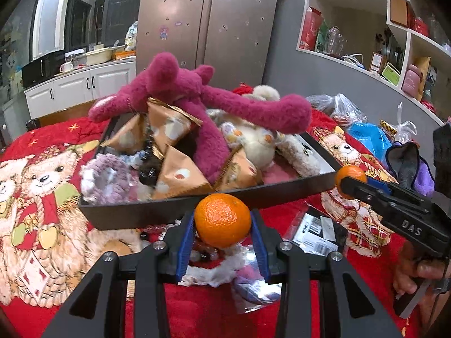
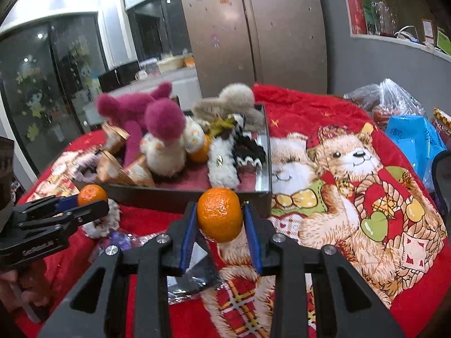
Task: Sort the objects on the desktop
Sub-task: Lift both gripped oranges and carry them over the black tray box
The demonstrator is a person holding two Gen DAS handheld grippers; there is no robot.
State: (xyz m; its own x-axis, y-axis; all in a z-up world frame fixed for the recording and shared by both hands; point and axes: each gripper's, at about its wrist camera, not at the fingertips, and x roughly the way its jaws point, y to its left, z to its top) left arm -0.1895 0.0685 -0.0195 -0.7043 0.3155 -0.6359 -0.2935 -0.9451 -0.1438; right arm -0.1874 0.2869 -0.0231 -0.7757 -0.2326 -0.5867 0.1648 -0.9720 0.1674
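2 mandarins are up off the counter: our left hand-held gripper (image 1: 222, 232) is clamped on 1 mandarin (image 1: 222, 219), our right hand-held gripper (image 2: 220, 226) on the other mandarin (image 2: 219, 214), both just short of the black tray's (image 1: 174, 208) near wall. Tray already holds the pink plush (image 1: 197, 104), a cream plush (image 1: 253, 140), snack packets (image 1: 180, 177) & another mandarin. Left on the red blanket (image 2: 324, 107), we reckon: fluffy scrunchie (image 2: 104, 222), plastic-wrapped bits, bags at far right. Roughly past halfway, imo.
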